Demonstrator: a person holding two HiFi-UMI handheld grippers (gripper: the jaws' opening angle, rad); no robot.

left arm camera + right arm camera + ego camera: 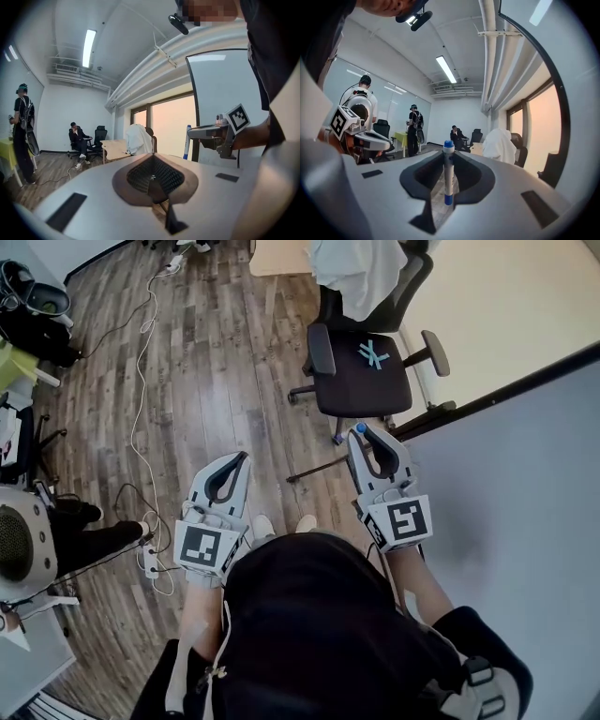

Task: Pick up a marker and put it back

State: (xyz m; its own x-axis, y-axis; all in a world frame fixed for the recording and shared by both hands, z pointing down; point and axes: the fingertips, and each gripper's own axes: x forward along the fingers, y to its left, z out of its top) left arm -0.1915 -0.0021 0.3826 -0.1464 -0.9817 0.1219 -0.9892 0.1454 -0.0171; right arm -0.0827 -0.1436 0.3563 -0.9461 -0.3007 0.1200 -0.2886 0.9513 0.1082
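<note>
Well, the right gripper (449, 185) has its jaws closed on the marker (448, 169), a white barrel with a blue cap that stands crosswise between the tips, cap end up. From the head view only that blue cap (360, 428) pokes out above the right gripper (367, 434), which is held out in front of the person's waist. The left gripper (156, 183) is beside it, at about the same height, jaws pressed together with nothing between them; in the head view its tips (243, 457) meet over the wood floor (216, 362). The two tools are apart, not touching.

Beyond the right gripper stands a black office chair (367, 381) with a pale blue mark on its seat. A large grey panel (511, 493) runs along the person's right side. A white cable (142, 390) snakes across the floor to the left. Farther back in the room, one person sits in a chair (78, 139) by a light wooden desk (114, 146), and another stands (21, 124) near the left wall.
</note>
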